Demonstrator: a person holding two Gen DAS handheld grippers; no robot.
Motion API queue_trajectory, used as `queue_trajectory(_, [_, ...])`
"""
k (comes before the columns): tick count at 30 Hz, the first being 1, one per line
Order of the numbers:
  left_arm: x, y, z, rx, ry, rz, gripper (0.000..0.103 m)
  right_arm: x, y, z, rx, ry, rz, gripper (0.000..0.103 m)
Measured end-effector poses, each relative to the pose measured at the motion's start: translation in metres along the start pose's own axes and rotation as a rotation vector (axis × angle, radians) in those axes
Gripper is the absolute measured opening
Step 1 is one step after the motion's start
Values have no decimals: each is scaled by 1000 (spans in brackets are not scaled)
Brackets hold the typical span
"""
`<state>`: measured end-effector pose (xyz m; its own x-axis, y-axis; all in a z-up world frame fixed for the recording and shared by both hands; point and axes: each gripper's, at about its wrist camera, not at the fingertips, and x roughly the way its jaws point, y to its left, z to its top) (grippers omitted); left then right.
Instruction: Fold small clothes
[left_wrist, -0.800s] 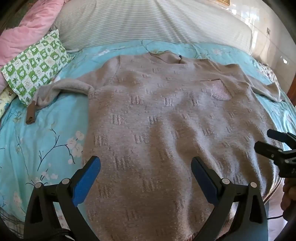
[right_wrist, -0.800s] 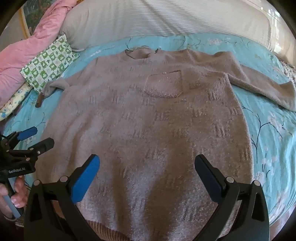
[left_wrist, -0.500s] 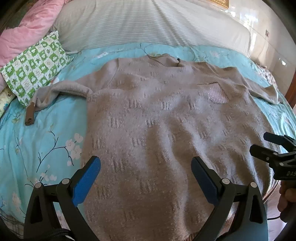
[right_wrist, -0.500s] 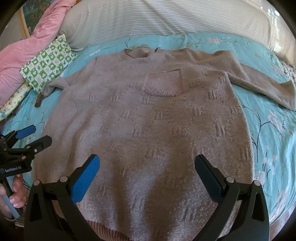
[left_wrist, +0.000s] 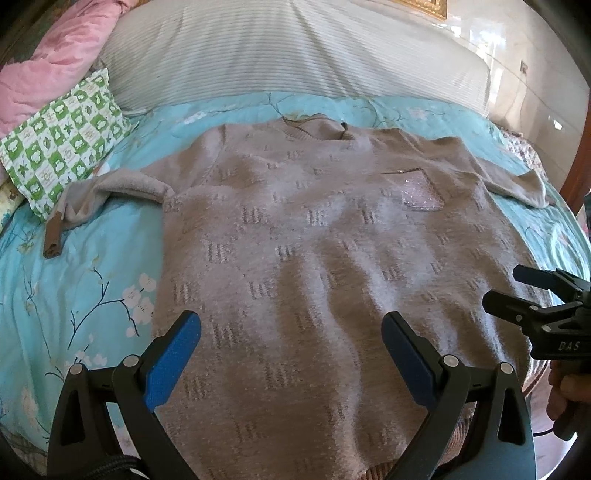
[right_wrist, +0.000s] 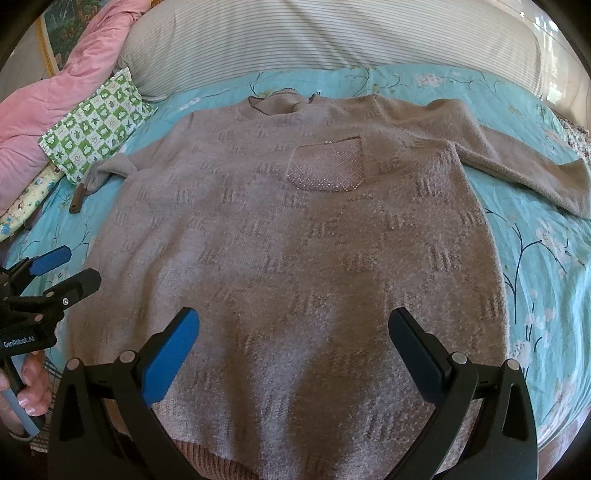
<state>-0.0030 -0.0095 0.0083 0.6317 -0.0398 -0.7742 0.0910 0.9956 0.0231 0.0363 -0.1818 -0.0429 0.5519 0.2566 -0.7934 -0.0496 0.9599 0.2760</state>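
Note:
A beige knit sweater (left_wrist: 314, 258) lies flat, front up, on the turquoise floral bedspread (left_wrist: 85, 288); it also shows in the right wrist view (right_wrist: 295, 240). It has a sparkly chest pocket (right_wrist: 325, 168). Its left sleeve (left_wrist: 110, 192) is bent with a brown cuff; its right sleeve (right_wrist: 524, 162) stretches out. My left gripper (left_wrist: 291, 350) is open and empty above the sweater's lower part. My right gripper (right_wrist: 295, 347) is open and empty above the hem area. Each gripper shows at the edge of the other's view.
A green-and-white patterned pillow (left_wrist: 59, 144) and a pink quilt (left_wrist: 48, 70) lie at the far left. A striped white bolster (left_wrist: 288, 55) runs along the head of the bed. The bed's near edge is just below the sweater's hem (right_wrist: 207, 458).
Both grippers have drawn back and lifted slightly, so the sweater sits a little lower and farther in view. Both stay open. The sweater has not moved.

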Motion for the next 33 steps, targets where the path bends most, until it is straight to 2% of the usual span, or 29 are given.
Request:
queue_trajectory(9, [0, -1, -1, 9, -29, 7, 99, 0, -1, 1, -1, 2, 1, 102])
queue_trajectory(14, [1, -1, -1, 24, -10, 20, 99, 0, -2, 1, 1, 3, 1, 102])
queue_trajectory(17, [4, -1, 0, 29, 53, 27, 99, 0, -2, 1, 0, 2, 1, 102])
queue_trajectory(26, [4, -2, 0, 33, 34, 35, 99, 1, -2, 0, 0, 4, 2, 102])
queue_trajectory(33, [5, -5, 1, 17, 15, 15, 99, 2, -3, 1, 2, 2, 3, 102])
